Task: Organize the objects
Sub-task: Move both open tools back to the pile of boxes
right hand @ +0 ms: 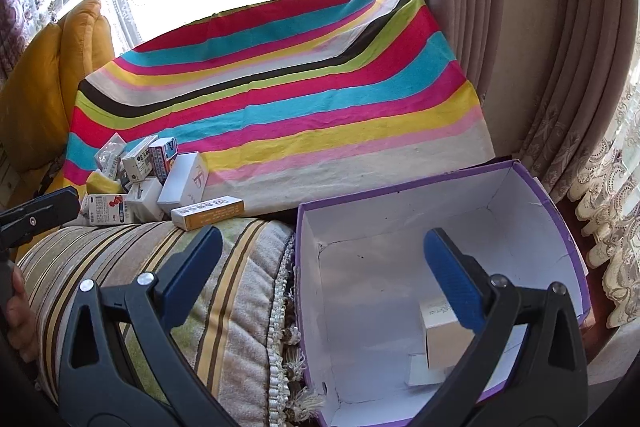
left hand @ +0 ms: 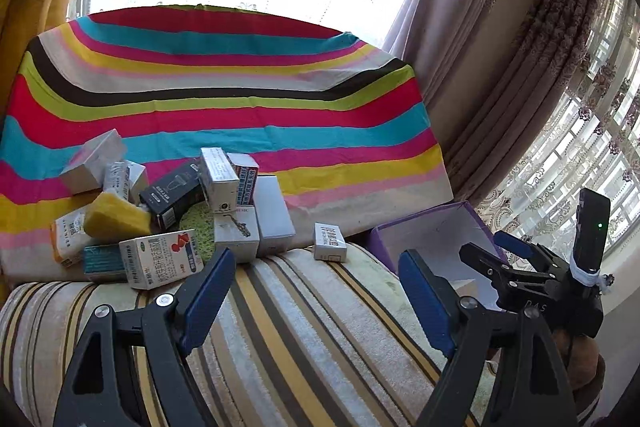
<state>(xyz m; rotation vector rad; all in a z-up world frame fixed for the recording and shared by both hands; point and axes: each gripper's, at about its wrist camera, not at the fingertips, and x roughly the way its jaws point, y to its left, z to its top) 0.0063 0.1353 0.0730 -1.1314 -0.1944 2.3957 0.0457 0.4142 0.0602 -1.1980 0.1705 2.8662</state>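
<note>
Cushion edge (right hand: 280,291) beside purple box (right hand: 560,211)

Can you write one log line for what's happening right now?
left gripper: open, empty | right gripper: open, empty | purple cardboard box: holds small cartons

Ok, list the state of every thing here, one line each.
Left tool: open, empty.
Right tool: open, empty, over the box.
Purple box: open, two small cartons in it.
Pile of cartons: jumbled on the sofa.
Single carton: apart from the pile, lying flat.
</note>
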